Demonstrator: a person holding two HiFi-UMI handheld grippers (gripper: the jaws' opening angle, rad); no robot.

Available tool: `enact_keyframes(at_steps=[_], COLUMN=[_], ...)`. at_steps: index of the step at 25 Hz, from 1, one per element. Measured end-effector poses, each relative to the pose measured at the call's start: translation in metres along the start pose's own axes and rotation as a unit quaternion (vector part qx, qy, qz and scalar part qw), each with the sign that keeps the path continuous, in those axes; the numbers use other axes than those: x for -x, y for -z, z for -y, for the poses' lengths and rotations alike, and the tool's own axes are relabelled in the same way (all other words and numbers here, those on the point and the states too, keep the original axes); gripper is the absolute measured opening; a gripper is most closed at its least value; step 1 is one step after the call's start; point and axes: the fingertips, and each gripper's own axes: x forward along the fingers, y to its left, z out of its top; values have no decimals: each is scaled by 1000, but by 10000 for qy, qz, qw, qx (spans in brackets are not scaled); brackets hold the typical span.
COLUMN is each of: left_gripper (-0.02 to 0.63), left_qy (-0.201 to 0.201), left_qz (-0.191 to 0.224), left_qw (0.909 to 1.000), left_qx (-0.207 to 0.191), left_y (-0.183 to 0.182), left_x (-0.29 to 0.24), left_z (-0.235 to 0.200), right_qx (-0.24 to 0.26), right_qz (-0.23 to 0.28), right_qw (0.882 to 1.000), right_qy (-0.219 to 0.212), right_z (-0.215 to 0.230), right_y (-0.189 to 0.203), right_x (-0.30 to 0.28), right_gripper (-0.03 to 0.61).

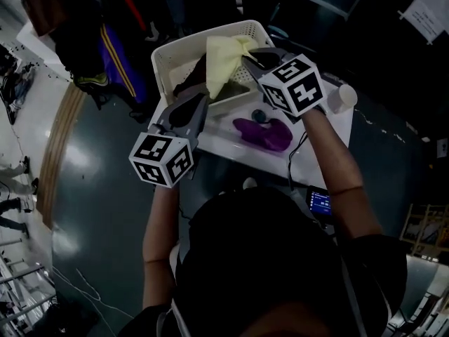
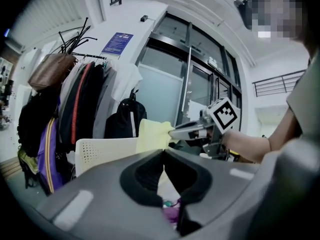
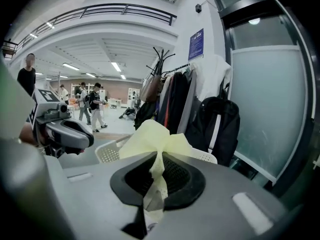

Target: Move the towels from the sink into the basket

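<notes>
Worktop (image 1: 323, 149) carries basket (image 1: 168, 56) ahead of both tongs, w/ sink (image 1: 235, 104) below and between them. Task approx mid-way: a dark cloth (image 1: 193, 76), prob. a towel though can't confirm, already lies in the basket just beyond the L tongs' tips. The purple towel (image 1: 264, 133) lies flat in the sink under the R tongs' body, not yet picked, so at least that one is left. Yellow towel (image 1: 223, 65) is airborne over the basket, not yet dropped. It hangs limp from the R tongs' tips, long axis approx vertical, bunched end fanning just past the tips, free end pointing down into the basket. R tongs (image 1: 247, 60) clenched on yellow towel. L tongs (image 1: 202, 102) clenched, empty, idle beside it.
</notes>
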Motion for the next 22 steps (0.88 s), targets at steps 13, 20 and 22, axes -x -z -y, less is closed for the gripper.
enact_keyframes(at_steps=[13,20,22], left_gripper=[5,5,5], left_qy=[-148,-271,-350], left_qz=[-126,-161,-147], left_qw=[9998,9995,9993], left_qx=[98,81,76], left_y=[8,8,7], left_x=[-16,-28,-30], left_z=[-10,-19,-22], right_qx=[-384,-500,-498], right_qz=[-319,-427,-518], right_qw=[9988,9978,9974], right_qy=[2,-14,42], right_z=[23,24,25], right_y=[32,40,43], right_x=[-28,-34,-36], right_gripper=[28,76,238])
